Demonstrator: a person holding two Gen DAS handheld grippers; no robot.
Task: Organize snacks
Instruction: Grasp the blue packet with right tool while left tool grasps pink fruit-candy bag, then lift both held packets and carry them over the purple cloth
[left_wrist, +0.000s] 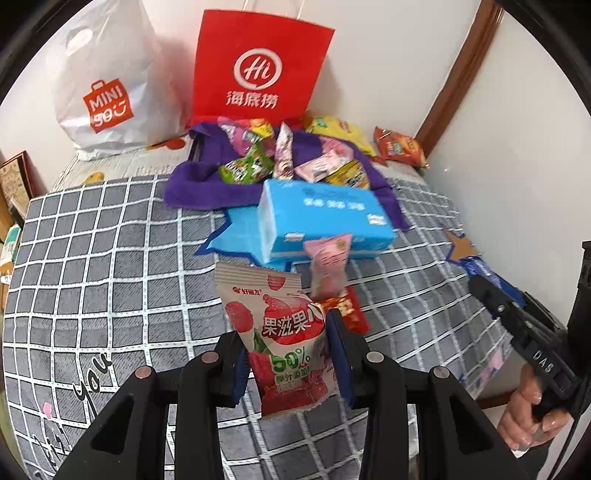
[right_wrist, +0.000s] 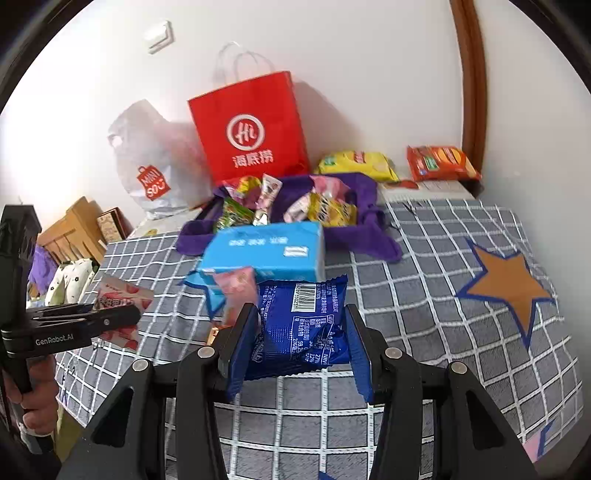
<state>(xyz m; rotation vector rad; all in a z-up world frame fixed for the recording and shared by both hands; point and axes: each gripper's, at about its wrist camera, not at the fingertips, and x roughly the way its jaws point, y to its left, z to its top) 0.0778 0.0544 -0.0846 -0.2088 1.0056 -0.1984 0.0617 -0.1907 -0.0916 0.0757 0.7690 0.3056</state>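
Observation:
My left gripper (left_wrist: 286, 354) is shut on a red-and-white strawberry snack packet (left_wrist: 280, 332), lifted above the grey checked cover. My right gripper (right_wrist: 301, 349) is shut on a dark blue snack packet (right_wrist: 304, 325), also held off the cover. Each gripper shows in the other's view: the right gripper (left_wrist: 491, 291) at the right edge, the left gripper (right_wrist: 122, 317) at the left with its packet (right_wrist: 118, 295). A pink packet (left_wrist: 327, 266) and a red packet (left_wrist: 347, 310) lie near a blue tissue pack (left_wrist: 321, 218). Behind it a purple cloth bag (left_wrist: 207, 184) holds several snacks.
A red paper bag (left_wrist: 258, 70) and a white plastic bag (left_wrist: 107, 85) stand against the wall. A yellow chip bag (right_wrist: 354, 162) and an orange packet (right_wrist: 439, 162) lie at the back right. A wooden door frame (right_wrist: 472, 81) rises on the right. A hand (left_wrist: 524, 413) holds the right gripper.

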